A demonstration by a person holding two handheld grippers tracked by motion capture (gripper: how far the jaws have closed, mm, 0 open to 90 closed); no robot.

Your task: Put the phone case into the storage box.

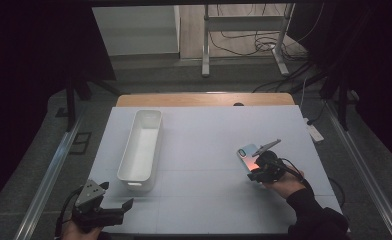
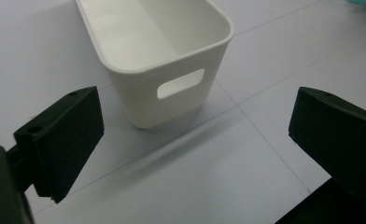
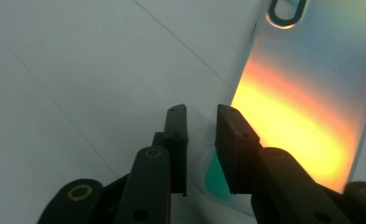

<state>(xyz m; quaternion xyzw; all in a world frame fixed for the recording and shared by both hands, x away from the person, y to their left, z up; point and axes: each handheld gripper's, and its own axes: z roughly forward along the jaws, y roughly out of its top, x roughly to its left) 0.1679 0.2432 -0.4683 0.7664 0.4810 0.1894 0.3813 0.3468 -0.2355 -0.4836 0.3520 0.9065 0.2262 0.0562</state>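
- Two hand-held grippers work over a white table (image 1: 209, 150); a person's forearms enter from the near edge in the high view.
- Right gripper (image 3: 202, 140): its jaws stand a narrow gap apart, straddling the near corner edge of a phone case (image 3: 307, 107). A sliver of the case's edge lies in the gap. Whether the pads press on it cannot be told, so the grip is not confirmed.
- Phone case: lies flat on the table at the right side, well apart from the bin. Its surface is iridescent, pale blue-green toward the far end and orange-yellow toward the near end, with a dark oval camera cut-out at the far end. In the high view the case (image 1: 247, 152) sits just ahead of the right gripper (image 1: 258, 174), which is held by the person's right hand (image 1: 284, 185) in a dark sleeve.
- Left gripper (image 2: 195, 140): jaws spread wide and released, nothing between them. It hovers near the table's near-left corner, pointing at the short end of the bin. In the high view it (image 1: 115, 206) sits just short of that end.
- White bin (image 1: 141, 145): long, rectangular, open-topped, standing upright on the left half of the table, lengthwise away from the person. A handle slot (image 2: 180, 83) is cut in the end wall facing the left gripper.
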